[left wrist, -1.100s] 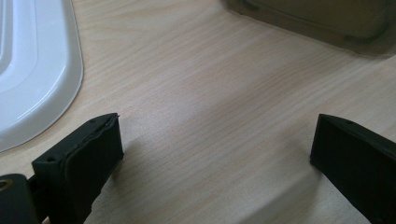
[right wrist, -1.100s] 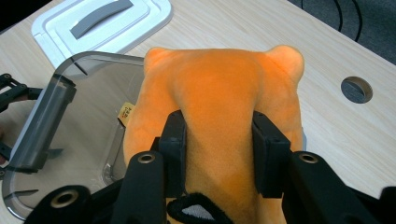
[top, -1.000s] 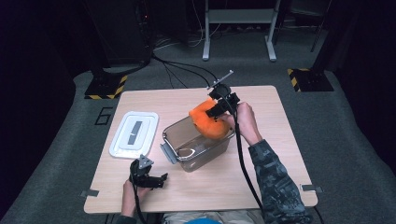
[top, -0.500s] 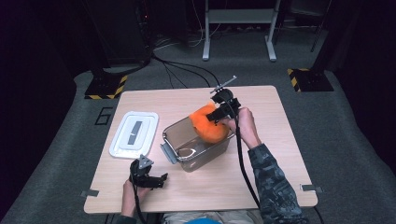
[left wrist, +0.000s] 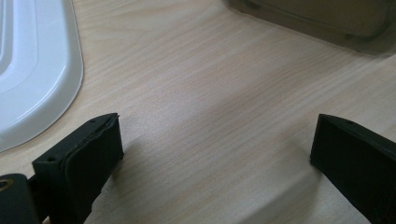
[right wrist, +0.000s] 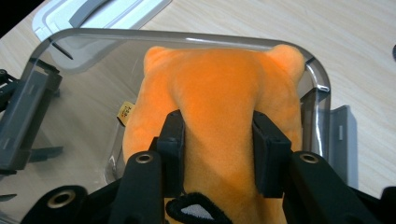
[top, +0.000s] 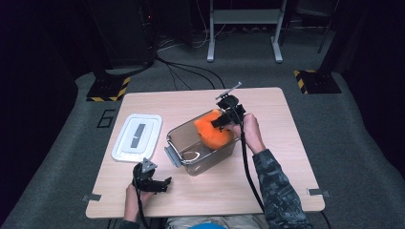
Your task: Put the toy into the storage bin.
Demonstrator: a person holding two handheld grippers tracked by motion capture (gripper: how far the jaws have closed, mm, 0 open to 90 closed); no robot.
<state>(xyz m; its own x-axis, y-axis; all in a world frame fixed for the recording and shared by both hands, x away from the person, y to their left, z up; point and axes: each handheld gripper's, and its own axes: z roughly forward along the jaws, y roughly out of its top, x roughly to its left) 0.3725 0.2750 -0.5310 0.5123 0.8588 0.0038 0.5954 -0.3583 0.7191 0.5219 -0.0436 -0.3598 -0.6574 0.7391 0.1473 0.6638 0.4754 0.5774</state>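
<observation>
My right tongs (right wrist: 218, 154) pinch the orange plush toy (right wrist: 219, 107), holding it partly inside the clear plastic bin (top: 177, 138) at mid-desk (top: 296, 157). I judge this the placing step; next I should lower it and let go. My left tongs (left wrist: 215, 154) rest spread and empty near the white lid (top: 136, 137). The toy's small yellow tag (right wrist: 125, 112) is too small to read.

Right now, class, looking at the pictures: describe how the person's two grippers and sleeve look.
Both the left gripper and right gripper are black, with two blocky jaws and brass-ringed holes. A black cable trails from the right one. The right sleeve is dark camouflage.
</observation>
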